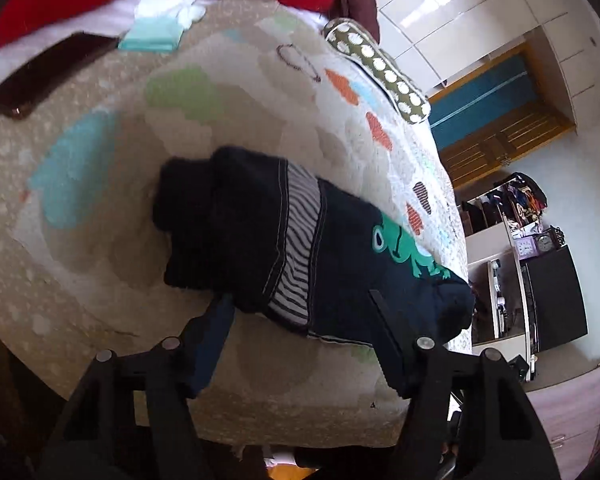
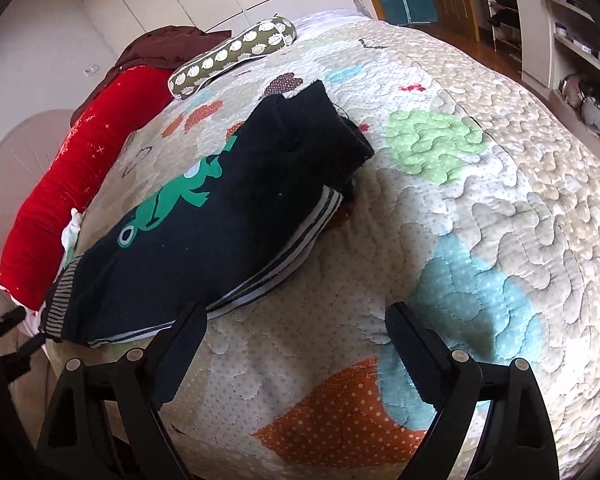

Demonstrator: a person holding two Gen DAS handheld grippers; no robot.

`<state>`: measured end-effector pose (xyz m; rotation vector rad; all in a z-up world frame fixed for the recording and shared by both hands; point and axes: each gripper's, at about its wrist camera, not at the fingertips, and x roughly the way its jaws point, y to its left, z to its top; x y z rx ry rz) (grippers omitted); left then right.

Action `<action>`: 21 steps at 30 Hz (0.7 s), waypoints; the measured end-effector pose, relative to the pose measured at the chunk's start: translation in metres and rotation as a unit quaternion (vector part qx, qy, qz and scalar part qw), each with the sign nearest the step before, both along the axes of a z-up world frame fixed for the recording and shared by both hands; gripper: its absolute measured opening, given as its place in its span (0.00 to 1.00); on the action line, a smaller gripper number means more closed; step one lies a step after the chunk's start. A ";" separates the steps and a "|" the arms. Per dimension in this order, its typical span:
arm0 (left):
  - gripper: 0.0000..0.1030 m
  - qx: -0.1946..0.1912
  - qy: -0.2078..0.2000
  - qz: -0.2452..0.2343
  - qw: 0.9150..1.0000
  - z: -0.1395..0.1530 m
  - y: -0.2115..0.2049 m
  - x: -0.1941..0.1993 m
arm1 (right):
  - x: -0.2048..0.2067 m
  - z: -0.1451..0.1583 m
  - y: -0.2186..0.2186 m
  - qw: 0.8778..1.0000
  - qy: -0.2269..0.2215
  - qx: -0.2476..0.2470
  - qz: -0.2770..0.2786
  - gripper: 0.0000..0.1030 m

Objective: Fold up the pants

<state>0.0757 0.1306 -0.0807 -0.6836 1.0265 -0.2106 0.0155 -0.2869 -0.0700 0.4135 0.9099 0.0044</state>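
Small dark navy pants [image 1: 300, 256] with a green frog print and striped trim lie folded on the quilted bed cover [image 1: 100, 184]. My left gripper [image 1: 300, 320] is open just short of the pants, its fingers at either side of their near edge, holding nothing. In the right wrist view the pants [image 2: 204, 216] lie up and left. My right gripper [image 2: 296, 320] is open and empty over the quilt [image 2: 460, 200], its left finger [image 2: 184, 344] next to the pants' striped edge.
A red bolster [image 2: 72, 176] and a spotted olive cushion [image 2: 228, 52] lie at the bed's far side. A dark phone [image 1: 44, 76] and a teal cloth with a white flower [image 1: 160, 28] lie on the bed. Shelves and cupboards [image 1: 532, 264] stand beyond.
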 end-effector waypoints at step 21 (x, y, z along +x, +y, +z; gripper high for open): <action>0.37 -0.020 0.054 0.004 0.998 -0.004 -0.005 -0.002 | 0.021 0.017 0.020 0.998 -0.032 0.016 0.055 0.90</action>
